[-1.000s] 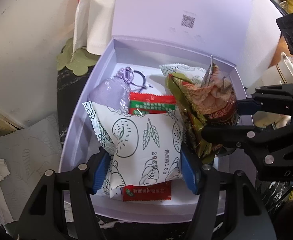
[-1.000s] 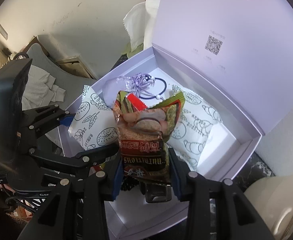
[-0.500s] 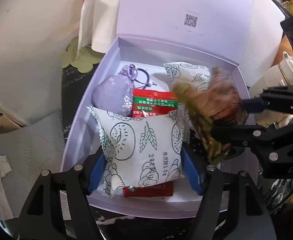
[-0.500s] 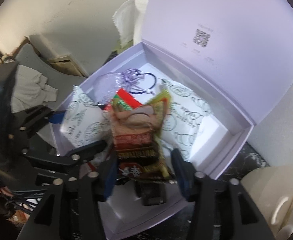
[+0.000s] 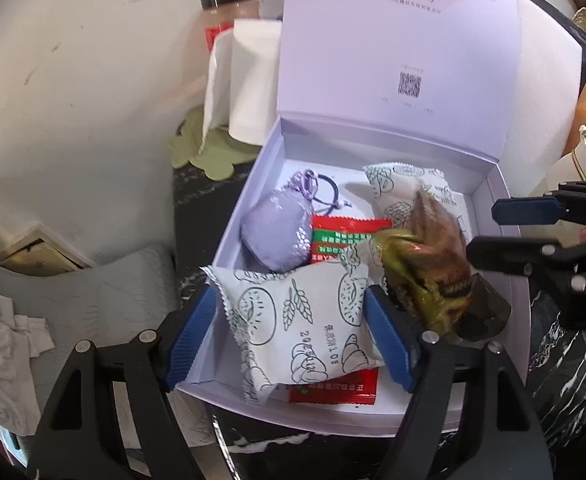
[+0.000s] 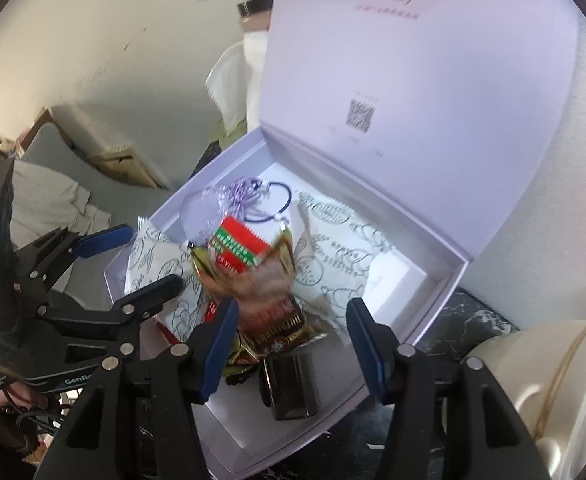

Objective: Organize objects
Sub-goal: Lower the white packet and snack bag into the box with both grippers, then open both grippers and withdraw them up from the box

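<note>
The left tool (image 5: 293,334) is clenched on a white packet (image 5: 293,320), which it holds above the near left corner of the lilac box (image 5: 253,184). The packet's lower edge hangs over a red sachet (image 5: 333,394) on the box floor. The right tool (image 6: 289,336) is spread wide and grips nothing. The brown snack bag (image 6: 269,304) lies loose between its blue pads (image 6: 217,344), slumped on a second white packet (image 6: 333,240) and a dark block (image 6: 291,388).

The box is already crowded: a lilac pouch (image 5: 277,236), a hair tie (image 6: 279,204) and a second red sachet (image 5: 345,236) fill the far left part. The main risk is the white packet. If the left tool lets go here, the packet may land half on the near wall and tip out onto the dark worktop (image 5: 201,196), since its left corner already overhangs the rim. It is a soft puffed bag, so a hard squeeze could also burst it.

The snack bag leans steeply, blurred in both views, and may topple further. The right tool's pads could catch its crinkled edge on withdrawal and drag it out. A bulging pile may stop the upright lid (image 5: 401,40) from closing.
</note>
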Motion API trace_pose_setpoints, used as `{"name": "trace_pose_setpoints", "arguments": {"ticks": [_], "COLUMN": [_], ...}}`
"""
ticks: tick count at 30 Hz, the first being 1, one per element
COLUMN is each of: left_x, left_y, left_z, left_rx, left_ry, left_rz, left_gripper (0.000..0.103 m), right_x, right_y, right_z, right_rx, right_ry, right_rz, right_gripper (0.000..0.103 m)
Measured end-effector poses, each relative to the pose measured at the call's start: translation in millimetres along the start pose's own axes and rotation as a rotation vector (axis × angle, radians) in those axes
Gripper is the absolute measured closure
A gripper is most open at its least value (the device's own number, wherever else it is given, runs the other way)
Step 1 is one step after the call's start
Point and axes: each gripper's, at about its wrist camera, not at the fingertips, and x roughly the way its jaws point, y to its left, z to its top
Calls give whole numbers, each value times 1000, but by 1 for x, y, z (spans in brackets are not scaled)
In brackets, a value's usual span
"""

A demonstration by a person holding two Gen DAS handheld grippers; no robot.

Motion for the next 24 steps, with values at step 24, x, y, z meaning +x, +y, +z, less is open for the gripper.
{"name": "trace_pose_setpoints", "arguments": {"ticks": [24], "left_x": [-44], "left_y": [-1], "left_z": [-9], "left_rx": [-62], "left_ry": [0], "left_rz": [-122], "left_gripper": [68], "right_x": [-24], "right_y": [33], "right_z": [-9], "right_rx": [-109], "right_ry": [6], "right_rz": [34], "right_gripper": [86]}}
